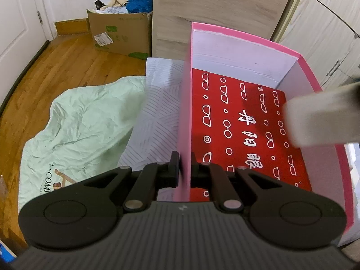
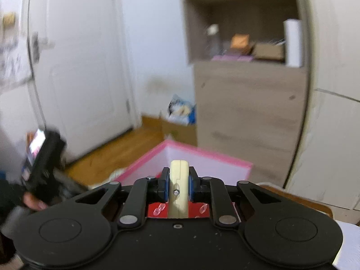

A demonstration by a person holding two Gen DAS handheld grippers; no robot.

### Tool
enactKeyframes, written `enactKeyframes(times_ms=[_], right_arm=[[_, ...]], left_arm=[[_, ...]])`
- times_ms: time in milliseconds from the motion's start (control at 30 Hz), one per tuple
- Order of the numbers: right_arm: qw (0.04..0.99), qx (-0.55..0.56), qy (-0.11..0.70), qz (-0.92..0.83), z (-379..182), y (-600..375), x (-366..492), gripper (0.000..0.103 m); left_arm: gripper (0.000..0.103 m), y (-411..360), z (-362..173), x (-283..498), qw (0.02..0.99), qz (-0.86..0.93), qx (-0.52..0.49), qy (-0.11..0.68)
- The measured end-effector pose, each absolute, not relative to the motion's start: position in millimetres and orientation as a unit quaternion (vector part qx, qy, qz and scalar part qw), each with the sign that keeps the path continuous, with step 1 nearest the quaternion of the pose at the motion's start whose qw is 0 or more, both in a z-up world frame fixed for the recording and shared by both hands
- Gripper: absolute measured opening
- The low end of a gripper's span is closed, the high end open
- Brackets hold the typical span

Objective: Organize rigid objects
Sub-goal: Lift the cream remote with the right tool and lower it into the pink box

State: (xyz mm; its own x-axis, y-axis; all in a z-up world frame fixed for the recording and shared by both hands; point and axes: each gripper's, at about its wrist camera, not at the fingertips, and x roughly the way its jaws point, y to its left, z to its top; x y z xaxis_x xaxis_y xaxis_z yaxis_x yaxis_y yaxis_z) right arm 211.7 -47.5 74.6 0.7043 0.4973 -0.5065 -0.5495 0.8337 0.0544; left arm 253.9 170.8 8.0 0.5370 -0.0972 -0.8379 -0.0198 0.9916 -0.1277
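Your left tongs [image 1: 185, 168] are clamped on the near left wall of the pink box [image 1: 247, 42], which sits on the bed next to a mint-green quilt [image 1: 85, 123] and has a red printed case [image 1: 243, 130] lying flat on its floor. Your right tongs [image 2: 178, 185] are pinched on a cream plastic object [image 2: 178, 180], possibly a small case (view is blurred), held above the box opening.

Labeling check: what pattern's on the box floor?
Red with white glasses outlines and characters; clearest in left wrist view.
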Motion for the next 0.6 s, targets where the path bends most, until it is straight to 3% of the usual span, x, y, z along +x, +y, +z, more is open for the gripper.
enactKeyframes(times_ms=[367, 567, 600], right_arm=[[0.89, -0.19, 0.275, 0.309, 31, 36, 241, 0.023], [0.868, -0.126, 0.338, 0.34, 34, 32, 248, 0.038], [0.86, -0.085, 0.365, 0.346, 33, 26, 255, 0.045]], left_arm=[[0.008, 177, 4, 255, 0.871, -0.031, -0.079, 0.483], [0.009, 182, 3, 255, 0.868, -0.037, -0.095, 0.486], [0.009, 182, 4, 255, 0.868, -0.038, -0.094, 0.486]])
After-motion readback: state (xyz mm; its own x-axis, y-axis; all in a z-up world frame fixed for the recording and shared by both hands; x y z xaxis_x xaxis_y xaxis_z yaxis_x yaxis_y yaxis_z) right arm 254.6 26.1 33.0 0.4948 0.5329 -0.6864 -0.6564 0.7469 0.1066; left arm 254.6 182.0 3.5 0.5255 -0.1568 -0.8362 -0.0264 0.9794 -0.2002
